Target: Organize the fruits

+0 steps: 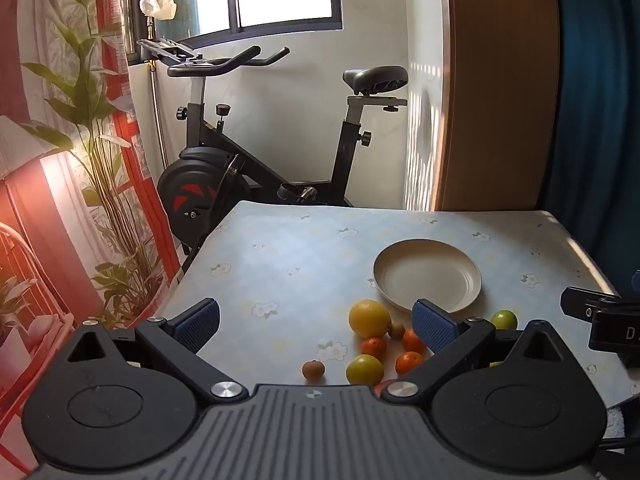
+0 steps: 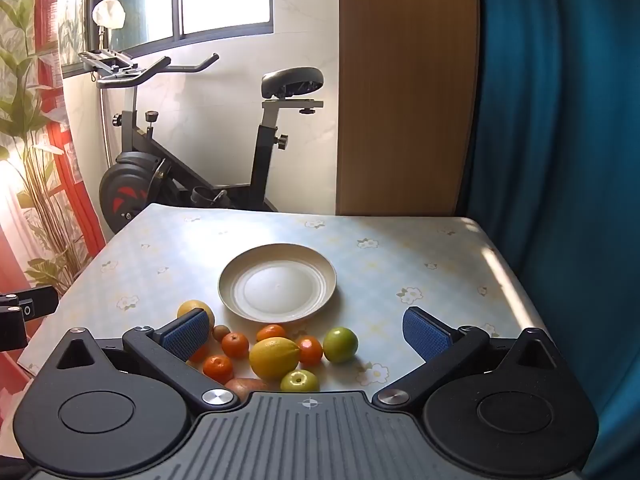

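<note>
The fruits (image 2: 272,350) form a loose cluster on the floral table (image 2: 420,256), at 6 o'clock from the empty cream plate (image 2: 320,276): a large yellow lemon (image 2: 274,358), small glossy mandarins (image 2: 235,345), a green lime (image 2: 340,344), one small brown fruit (image 1: 313,370). Left gripper (image 1: 316,320) and right gripper (image 2: 308,330): jaws fully apart, holding nothing.

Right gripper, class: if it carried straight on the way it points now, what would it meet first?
Probably the fruit pile: the yellow lemon and green apple lie low between the open right gripper fingers, nearer than the empty plate. Depth is unclear, so it might pass over them towards the plate.
</note>
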`<action>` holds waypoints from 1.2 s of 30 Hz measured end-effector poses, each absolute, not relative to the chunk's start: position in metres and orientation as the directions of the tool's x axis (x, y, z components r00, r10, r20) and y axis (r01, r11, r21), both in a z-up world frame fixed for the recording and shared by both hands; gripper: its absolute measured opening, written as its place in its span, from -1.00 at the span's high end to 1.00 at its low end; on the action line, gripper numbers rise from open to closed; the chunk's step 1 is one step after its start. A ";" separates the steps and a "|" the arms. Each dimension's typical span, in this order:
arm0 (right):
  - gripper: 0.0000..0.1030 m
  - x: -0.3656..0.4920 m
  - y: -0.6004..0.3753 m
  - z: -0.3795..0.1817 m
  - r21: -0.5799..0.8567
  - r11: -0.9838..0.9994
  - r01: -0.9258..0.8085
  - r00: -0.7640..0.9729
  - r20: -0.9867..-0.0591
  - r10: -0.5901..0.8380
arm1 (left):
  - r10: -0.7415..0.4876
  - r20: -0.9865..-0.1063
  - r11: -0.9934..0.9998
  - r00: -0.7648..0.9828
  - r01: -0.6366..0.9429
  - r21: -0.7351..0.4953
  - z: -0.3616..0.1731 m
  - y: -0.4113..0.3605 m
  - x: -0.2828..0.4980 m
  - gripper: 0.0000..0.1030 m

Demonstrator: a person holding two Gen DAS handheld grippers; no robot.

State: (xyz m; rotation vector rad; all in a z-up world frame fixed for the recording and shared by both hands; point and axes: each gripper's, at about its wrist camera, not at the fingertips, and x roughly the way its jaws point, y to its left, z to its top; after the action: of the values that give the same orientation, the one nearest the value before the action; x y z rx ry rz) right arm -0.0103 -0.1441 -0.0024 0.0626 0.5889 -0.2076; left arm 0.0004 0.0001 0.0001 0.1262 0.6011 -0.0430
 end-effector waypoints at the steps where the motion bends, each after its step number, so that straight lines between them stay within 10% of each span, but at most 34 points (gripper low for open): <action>1: -1.00 -0.011 -0.144 -0.002 -0.003 0.977 0.213 0.812 -0.556 -0.178 | -0.004 -0.565 0.991 0.825 0.077 0.106 0.000 0.000 0.000 -1.00; 36: -1.00 -0.014 -0.140 0.000 -0.014 0.977 0.214 0.812 -0.553 -0.186 | 0.003 -0.551 0.992 0.835 0.065 0.105 -0.001 0.000 -0.005 -1.00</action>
State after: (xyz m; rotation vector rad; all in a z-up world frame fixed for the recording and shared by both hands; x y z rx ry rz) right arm -0.0136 -0.1404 0.0001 0.0496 0.5848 -0.2133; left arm -0.0046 -0.0004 -0.0009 0.1217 0.5830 -0.0329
